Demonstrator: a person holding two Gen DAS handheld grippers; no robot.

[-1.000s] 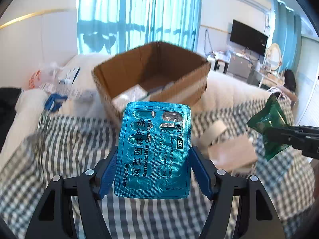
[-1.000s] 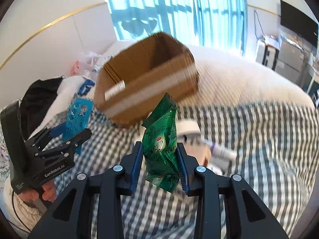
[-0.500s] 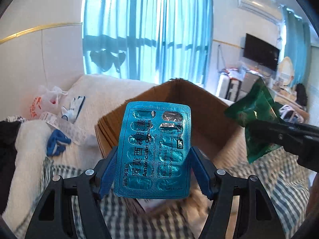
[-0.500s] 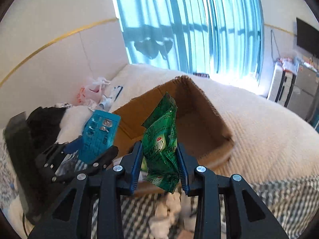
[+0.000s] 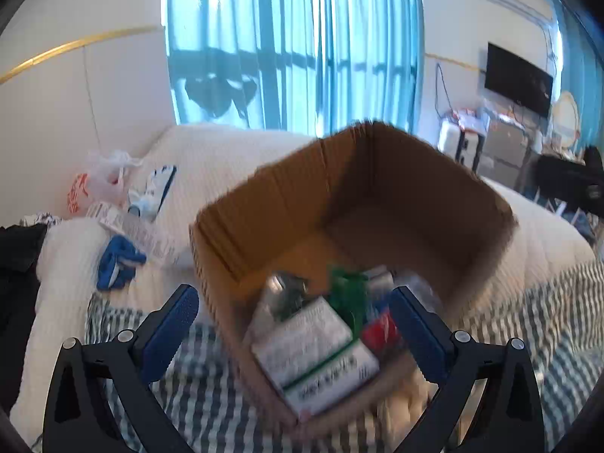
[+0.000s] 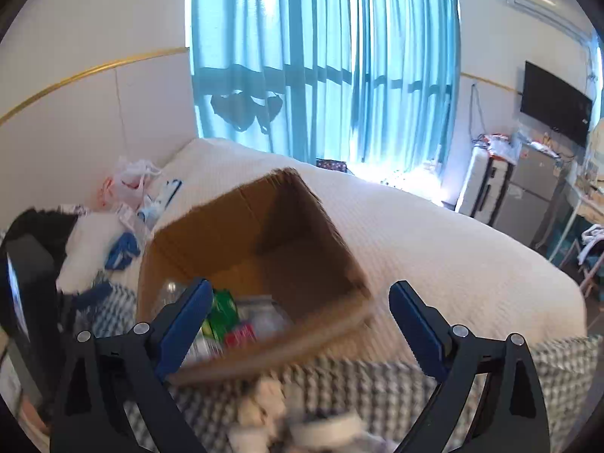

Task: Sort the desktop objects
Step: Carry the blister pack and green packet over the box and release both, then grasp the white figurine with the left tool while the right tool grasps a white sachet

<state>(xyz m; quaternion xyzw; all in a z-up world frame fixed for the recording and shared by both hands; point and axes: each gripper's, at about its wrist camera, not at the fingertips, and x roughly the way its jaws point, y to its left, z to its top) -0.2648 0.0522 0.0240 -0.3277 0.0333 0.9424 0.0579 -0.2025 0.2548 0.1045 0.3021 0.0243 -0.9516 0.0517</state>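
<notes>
An open cardboard box [image 5: 422, 196] [image 6: 302, 222] stands on the bed. Inside lie a white medicine carton [image 5: 313, 351], a green packet [image 5: 347, 290] [image 6: 222, 311], a small red pack [image 5: 381, 330] [image 6: 239, 334] and other blurred items. My left gripper [image 5: 298, 332] is open and empty, just in front of the box's near edge. My right gripper [image 6: 298, 324] is open and empty, over the box's near right rim. The blue blister pack does not show clearly.
A checked cloth [image 5: 188, 396] covers the near bed, with white crumpled items [image 6: 271, 400] on it. Plastic bags [image 5: 98, 185], a paper strip and a blue item [image 5: 117, 260] lie left of the box. A TV and furniture stand at the right.
Both grippers opened: the blue blister pack left my left gripper and the green packet left my right gripper and now lies in the box. Both views moved closer to the box.
</notes>
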